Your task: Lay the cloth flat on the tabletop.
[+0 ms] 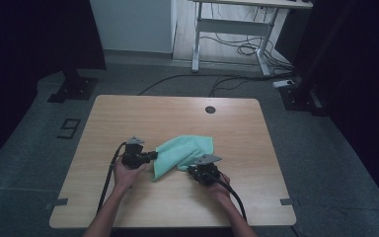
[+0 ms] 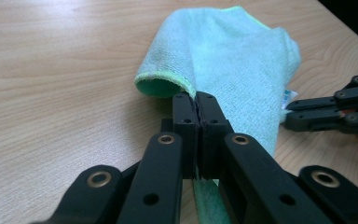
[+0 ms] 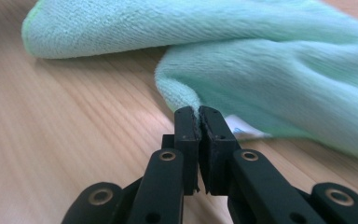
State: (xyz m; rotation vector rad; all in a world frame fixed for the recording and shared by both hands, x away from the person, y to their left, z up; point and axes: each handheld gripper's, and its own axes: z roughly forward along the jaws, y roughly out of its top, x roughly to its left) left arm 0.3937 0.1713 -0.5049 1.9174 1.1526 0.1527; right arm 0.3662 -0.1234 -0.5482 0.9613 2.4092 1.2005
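On the wooden worktop (image 1: 128, 118), we pinch a mint-green microfibre cloth (image 1: 185, 150) by two of its edges: the left tool (image 2: 196, 100) is clamped tight on a hemmed edge at the cloth's near left end, and the right tool (image 3: 198, 114) is likewise closed on a fold of hem beside the small white label (image 3: 242, 126). The cloth lies loosely bunched between both tools at mid-worktop. We judge it light, limp and grippy rather than slick; it will sag and drape once lifted, so hems and corners are where to take hold.
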